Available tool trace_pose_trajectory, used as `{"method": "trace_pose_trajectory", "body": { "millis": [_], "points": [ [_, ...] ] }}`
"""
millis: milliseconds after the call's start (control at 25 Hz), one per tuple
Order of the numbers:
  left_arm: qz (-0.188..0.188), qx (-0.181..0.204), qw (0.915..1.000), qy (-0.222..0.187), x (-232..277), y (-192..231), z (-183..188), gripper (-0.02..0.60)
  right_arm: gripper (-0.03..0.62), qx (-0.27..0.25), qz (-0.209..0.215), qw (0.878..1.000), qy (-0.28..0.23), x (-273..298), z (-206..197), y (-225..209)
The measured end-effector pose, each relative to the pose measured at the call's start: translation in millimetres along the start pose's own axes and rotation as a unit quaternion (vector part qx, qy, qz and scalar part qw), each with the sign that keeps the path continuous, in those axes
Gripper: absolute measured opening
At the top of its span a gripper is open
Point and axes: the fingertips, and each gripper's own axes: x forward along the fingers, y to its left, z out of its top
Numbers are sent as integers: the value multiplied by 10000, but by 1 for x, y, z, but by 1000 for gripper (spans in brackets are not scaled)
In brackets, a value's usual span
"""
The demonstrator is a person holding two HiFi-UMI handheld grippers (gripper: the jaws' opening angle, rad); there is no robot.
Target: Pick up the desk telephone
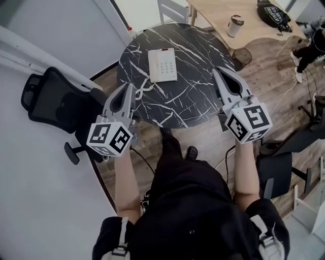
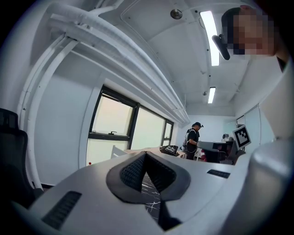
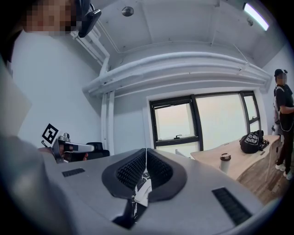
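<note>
- The desk telephone (image 1: 163, 65), white with its handset on the cradle, lies flat on the round black marble table (image 1: 198, 101), toward 11 o'clock from the tabletop's centre.
- Its coiled cord (image 1: 143, 87) trails off the phone's 7 o'clock corner and lies between the phone and the left gripper.
- The left gripper (image 1: 131, 87) shows over the table's 8 o'clock edge, jaws closed pad to pad on nothing (image 2: 145, 156).
- The right gripper (image 1: 217, 71) shows over the 3 o'clock edge, its jaws likewise pressed together and empty (image 3: 146, 153).
- Both are apart from the phone.
- A black office chair (image 1: 48, 101) stands at the table's 9 o'clock.
- At 1 o'clock is a wooden table (image 1: 218, 12) bearing a tumbler (image 1: 235, 25) and a black bag (image 1: 273, 14), with a wire bin (image 1: 244, 55) beneath.
- Another person (image 2: 193, 140) stands beyond it.
</note>
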Motion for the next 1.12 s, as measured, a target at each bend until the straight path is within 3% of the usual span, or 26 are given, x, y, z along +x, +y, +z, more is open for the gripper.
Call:
{"method": "trace_pose_trajectory", "body": {
  "millis": [760, 1120],
  "points": [
    [-644, -249, 9973, 250, 127, 109, 12, 14, 32, -51, -437, 9978, 498, 142, 0, -24],
    [-1000, -468, 9923, 569, 158, 145, -8, 14, 32, 43, -754, 9939, 801, 178, -23, -20]
  ]
}}
